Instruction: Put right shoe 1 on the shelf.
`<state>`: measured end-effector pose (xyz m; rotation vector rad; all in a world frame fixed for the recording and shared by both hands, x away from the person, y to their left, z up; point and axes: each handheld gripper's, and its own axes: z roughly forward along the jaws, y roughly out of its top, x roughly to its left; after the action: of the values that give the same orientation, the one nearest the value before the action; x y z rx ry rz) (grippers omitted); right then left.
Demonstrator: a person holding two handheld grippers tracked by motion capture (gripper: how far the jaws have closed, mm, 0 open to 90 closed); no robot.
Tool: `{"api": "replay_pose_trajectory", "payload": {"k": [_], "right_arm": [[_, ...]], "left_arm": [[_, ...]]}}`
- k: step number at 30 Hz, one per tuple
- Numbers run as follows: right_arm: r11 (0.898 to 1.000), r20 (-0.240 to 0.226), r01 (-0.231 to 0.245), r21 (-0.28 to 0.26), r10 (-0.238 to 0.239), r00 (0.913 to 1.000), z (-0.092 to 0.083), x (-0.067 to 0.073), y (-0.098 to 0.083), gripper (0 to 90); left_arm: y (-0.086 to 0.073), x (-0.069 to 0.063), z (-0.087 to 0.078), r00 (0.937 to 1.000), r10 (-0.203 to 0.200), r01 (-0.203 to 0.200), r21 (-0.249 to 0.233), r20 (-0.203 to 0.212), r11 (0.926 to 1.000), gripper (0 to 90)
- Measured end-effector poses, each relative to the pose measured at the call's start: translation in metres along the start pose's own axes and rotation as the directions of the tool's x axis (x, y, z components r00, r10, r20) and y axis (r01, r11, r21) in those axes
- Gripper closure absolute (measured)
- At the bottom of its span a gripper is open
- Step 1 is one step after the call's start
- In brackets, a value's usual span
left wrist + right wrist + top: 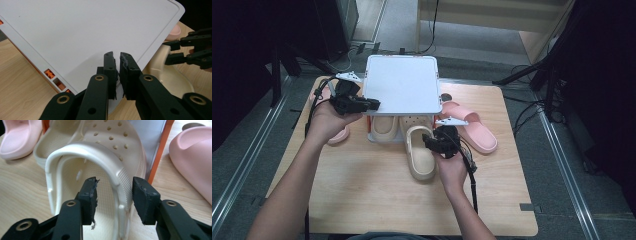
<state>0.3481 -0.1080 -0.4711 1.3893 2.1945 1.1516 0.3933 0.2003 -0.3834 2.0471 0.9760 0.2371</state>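
Right gripper view: cream clog's [100, 157] ribbed rim between the right tool's [113, 195] parted jaws.

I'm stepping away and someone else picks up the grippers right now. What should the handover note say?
Left gripper: shut on the white lid's front corner, holding it raised over the box.
Right gripper: open, jaws astride the side wall of a cream clog, pads off it.
Done: other cream clog in the box.
Left: this clog half out; two pink slippers on the table.

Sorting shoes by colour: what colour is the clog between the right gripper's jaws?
Cream, off-white; the clog shows best in the right gripper view.
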Motion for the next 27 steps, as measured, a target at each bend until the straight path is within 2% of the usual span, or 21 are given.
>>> {"api": "replay_pose_trajectory", "payload": {"k": [8,12,16,18,21,27], "right_arm": [[0.999,-0.033,0.029,-0.017,-0.030,0.9990,-0.028,0.005,-0.007,52.7],[0.999,-0.054,0.045,-0.016,-0.046,0.9974,-0.040,0.009,-0.014,55.0],[0.999,-0.101,0.053,-0.010,-0.054,0.9935,-0.050,0.013,-0.026,56.7],[0.999,-0.141,0.041,-0.020,-0.044,0.9890,-0.055,0.014,-0.038,59.2],[0.999,-0.165,0.046,-0.008,-0.046,0.9851,-0.058,0.017,-0.053,64.6],[0.997,-0.170,0.077,0.005,-0.075,0.9827,-0.064,0.025,-0.069,76.5]], "left_arm": [[0.000,0.000,0.000,1.0000,-0.002,0.002,-0.001,-0.001,1.0000,83.0],[0.000,0.000,0.000,1.0000,-0.003,0.003,-0.002,0.000,1.0000,82.9],[-0.001,0.000,0.000,1.0000,-0.004,0.004,-0.006,0.002,1.0000,82.9],[-0.001,0.001,0.000,1.0000,-0.004,0.004,-0.006,0.004,1.0000,82.9],[-0.001,0.000,0.000,1.0000,-0.005,0.005,-0.006,0.003,1.0000,82.9],[-0.001,0.001,0.000,1.0000,-0.005,0.005,-0.005,0.009,1.0000,82.9]]}}
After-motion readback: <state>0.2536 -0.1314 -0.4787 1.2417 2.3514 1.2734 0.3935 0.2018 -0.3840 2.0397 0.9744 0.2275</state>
